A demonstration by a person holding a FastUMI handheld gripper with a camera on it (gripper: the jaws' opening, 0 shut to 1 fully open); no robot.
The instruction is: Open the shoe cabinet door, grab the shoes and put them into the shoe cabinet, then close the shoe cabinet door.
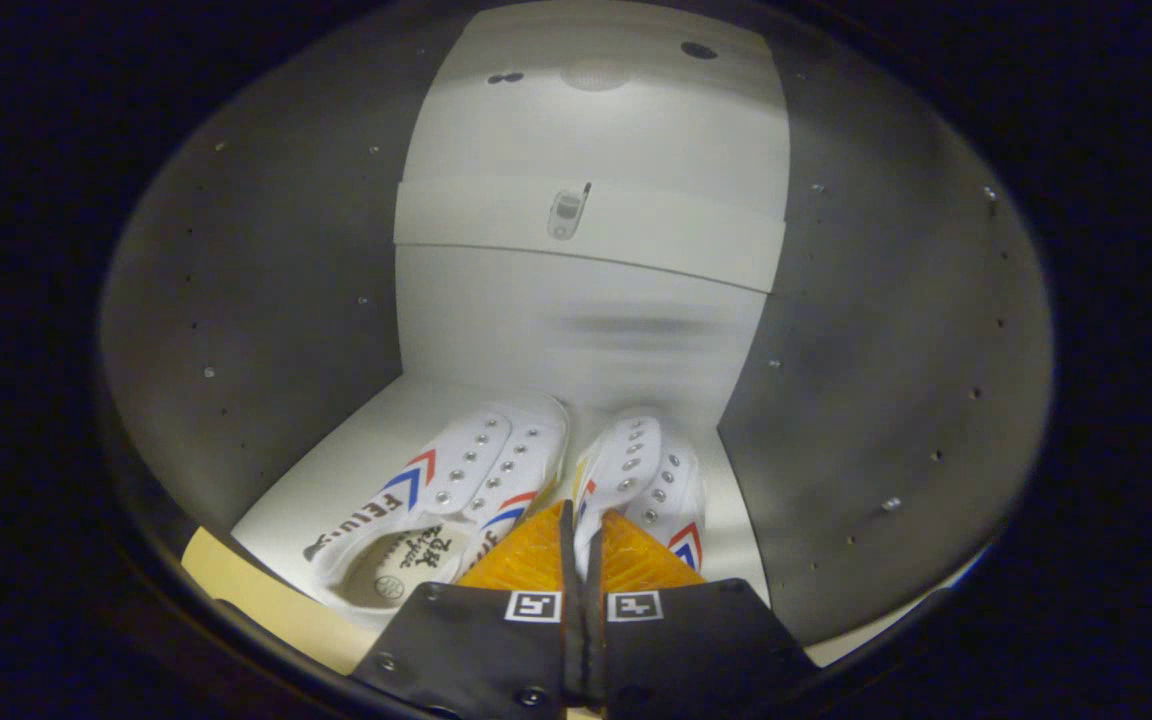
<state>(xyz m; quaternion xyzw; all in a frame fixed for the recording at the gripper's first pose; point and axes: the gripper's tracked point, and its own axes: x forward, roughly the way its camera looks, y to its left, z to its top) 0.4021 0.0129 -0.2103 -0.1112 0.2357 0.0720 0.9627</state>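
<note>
Shoes (526,480) sit side by side on the shoe cabinet (336,470) floor; claw (581,535) clenched, grasping nothing, between them.

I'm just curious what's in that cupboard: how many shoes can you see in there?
2. One white shoe lies on the cabinet floor, ahead and left of the gripper; the other lies beside it, partly hidden behind the nearly closed fingers. They seem to grip the shoes' inner edges.

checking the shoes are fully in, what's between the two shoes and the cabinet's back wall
Nothing: in the gripper view, bare shelf floor runs from the toes of the shoes to the back wall. The claw is nearly closed over the heels.
</note>
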